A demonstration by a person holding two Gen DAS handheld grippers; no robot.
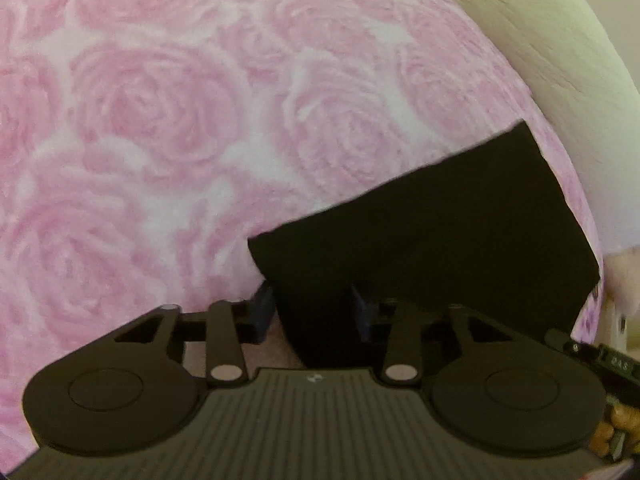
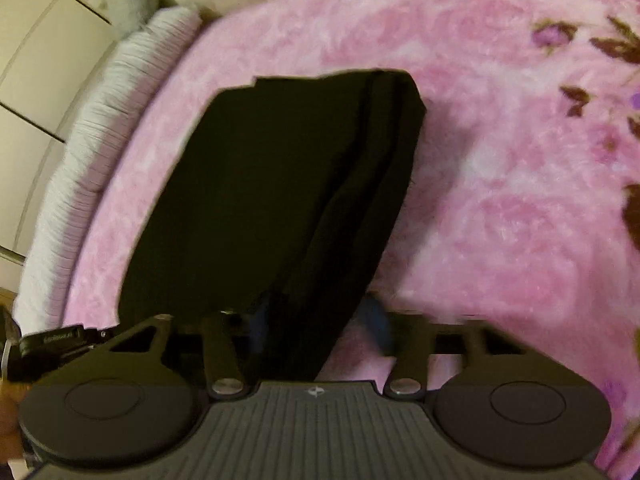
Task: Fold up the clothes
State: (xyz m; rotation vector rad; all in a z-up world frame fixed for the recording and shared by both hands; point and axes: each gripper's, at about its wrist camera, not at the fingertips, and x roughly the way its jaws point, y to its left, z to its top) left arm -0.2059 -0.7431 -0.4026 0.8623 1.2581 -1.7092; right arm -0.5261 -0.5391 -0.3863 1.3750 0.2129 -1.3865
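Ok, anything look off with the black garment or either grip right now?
Nothing stands out. The black garment lies folded on the pink blanket, layers stacked fairly evenly. Left gripper and right gripper each have cloth between their fingers; both views are blurred.

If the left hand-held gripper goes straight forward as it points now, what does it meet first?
The black folded garment: its edge already sits between the fingers of the left hand-held gripper. Beyond it lies the pink rose blanket. Depth is unclear in this fisheye view.

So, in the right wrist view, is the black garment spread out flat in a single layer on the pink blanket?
No, the black garment is folded into a thick stack, with several layered edges showing along its right side.
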